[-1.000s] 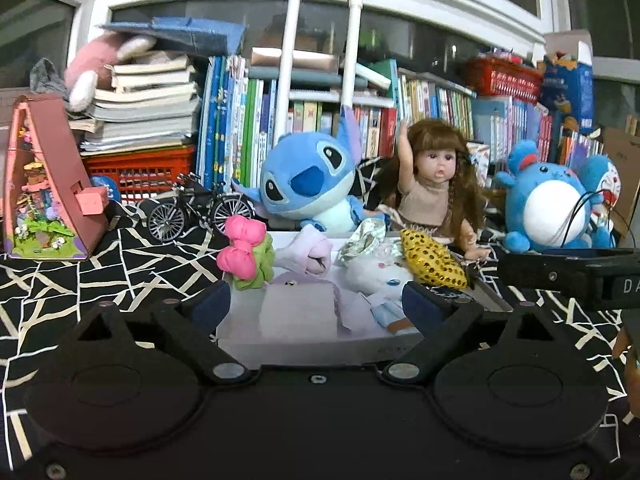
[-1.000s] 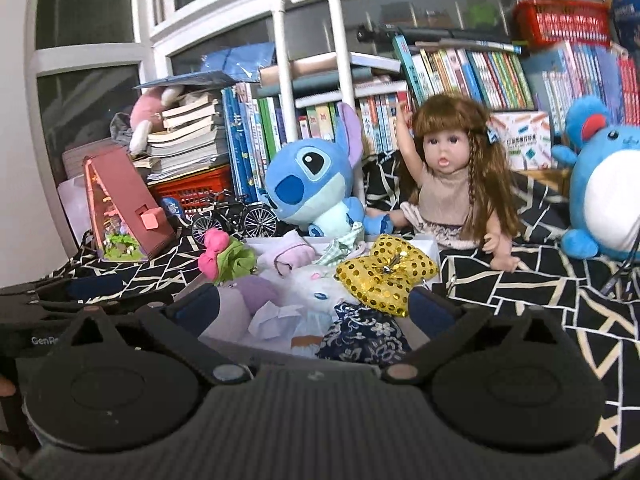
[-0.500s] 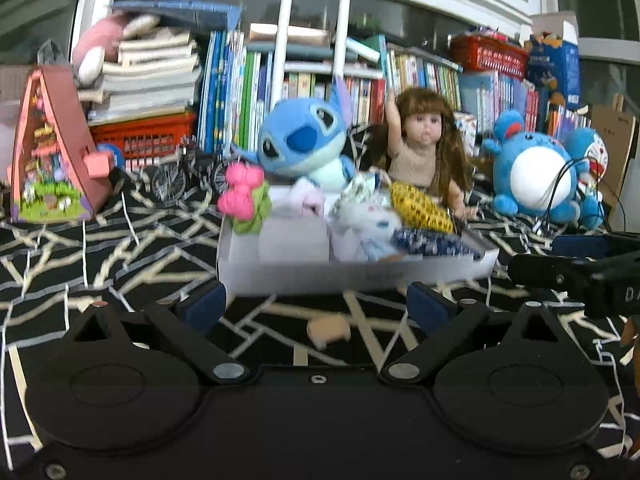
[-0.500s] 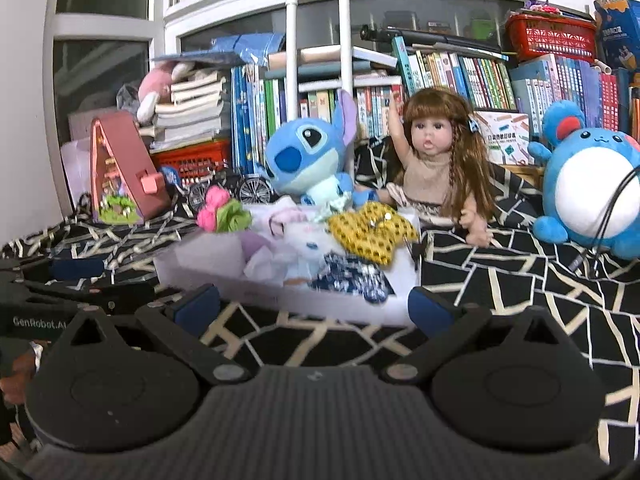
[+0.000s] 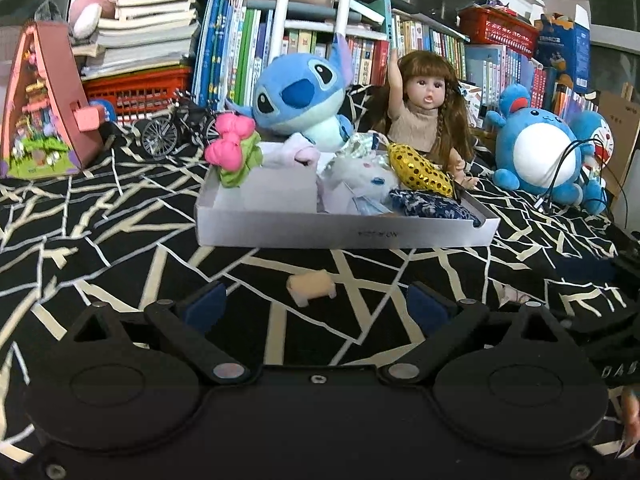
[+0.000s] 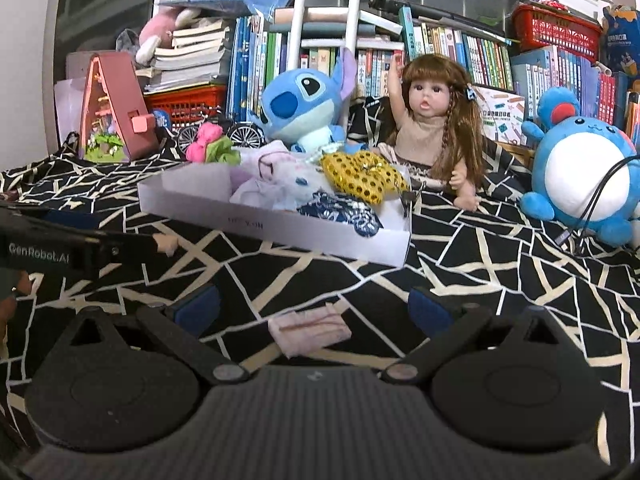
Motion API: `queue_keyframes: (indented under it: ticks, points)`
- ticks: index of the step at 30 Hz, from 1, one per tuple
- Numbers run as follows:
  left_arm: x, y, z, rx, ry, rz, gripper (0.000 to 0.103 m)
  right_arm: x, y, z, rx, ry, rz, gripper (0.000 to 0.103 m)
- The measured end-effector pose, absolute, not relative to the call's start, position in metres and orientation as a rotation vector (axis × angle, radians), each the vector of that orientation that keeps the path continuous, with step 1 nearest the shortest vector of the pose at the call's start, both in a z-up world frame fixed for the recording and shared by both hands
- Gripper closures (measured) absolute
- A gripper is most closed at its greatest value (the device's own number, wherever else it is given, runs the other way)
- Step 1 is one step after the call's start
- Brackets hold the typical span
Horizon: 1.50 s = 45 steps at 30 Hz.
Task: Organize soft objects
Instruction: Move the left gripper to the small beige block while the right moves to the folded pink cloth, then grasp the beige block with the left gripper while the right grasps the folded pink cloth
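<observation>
Both grippers have backed off from the tray (image 5: 344, 234), left gripper (image 5: 316, 306) agape before a peach scrap (image 5: 311, 287), right gripper (image 6: 314, 312) agape over a pink cloth (image 6: 309, 330), which thin fabric may slip the pads.

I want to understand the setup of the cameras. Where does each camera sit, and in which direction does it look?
Left wrist: sits low on the left claw, faces the white tray across the patterned cloth; its open fingers show, a small beige piece between.
Right wrist: sits on the right claw, sees the tray from the right; open fingers, pink cloth between.
Shared: tray, doll, blue plush.
</observation>
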<state>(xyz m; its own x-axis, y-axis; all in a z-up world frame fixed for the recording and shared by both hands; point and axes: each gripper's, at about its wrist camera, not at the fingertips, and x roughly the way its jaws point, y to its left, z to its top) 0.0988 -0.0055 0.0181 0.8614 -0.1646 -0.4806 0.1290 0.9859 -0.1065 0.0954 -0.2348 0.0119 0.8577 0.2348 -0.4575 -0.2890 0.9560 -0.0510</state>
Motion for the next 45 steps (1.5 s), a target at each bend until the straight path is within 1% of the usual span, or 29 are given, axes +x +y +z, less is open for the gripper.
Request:
queue_keyframes:
  ticks: [6,12,22,25,27,30,32,35,41,44,45]
  points:
    - [0.109,-0.012,0.014,-0.113,0.547,-0.149,0.007,0.098,-0.234,0.005,-0.127,0.484,0.268,0.0]
    - [0.122,-0.017,0.006,-0.147,0.61,-0.12,0.011,0.102,-0.235,0.004,-0.116,0.51,0.261,0.0]
    - [0.125,-0.026,0.004,-0.093,0.618,-0.095,0.011,0.103,-0.223,0.0,-0.195,0.535,0.246,0.0]
    - [0.126,-0.03,0.004,-0.07,0.625,-0.081,0.013,0.103,-0.221,0.0,-0.21,0.536,0.246,0.0]
    - [0.127,-0.031,0.004,-0.064,0.631,-0.069,0.016,0.103,-0.221,0.0,-0.21,0.54,0.247,0.0]
    - [0.131,-0.03,0.007,-0.094,0.636,-0.057,0.026,0.105,-0.222,-0.001,-0.202,0.549,0.249,0.0]
    - [0.135,-0.028,0.009,-0.121,0.639,-0.054,0.04,0.105,-0.223,-0.001,-0.196,0.552,0.251,0.0]
    - [0.139,-0.025,0.011,-0.146,0.638,-0.051,0.054,0.105,-0.224,-0.001,-0.189,0.554,0.253,0.0]
    - [0.144,-0.024,0.012,-0.143,0.646,-0.06,0.064,0.104,-0.224,-0.001,-0.192,0.545,0.258,0.0]
    - [0.144,-0.026,0.012,-0.139,0.648,-0.061,0.072,0.103,-0.224,-0.001,-0.191,0.543,0.268,0.0]
    - [0.144,-0.026,0.012,-0.138,0.649,-0.062,0.072,0.104,-0.224,0.0,-0.188,0.544,0.27,0.001]
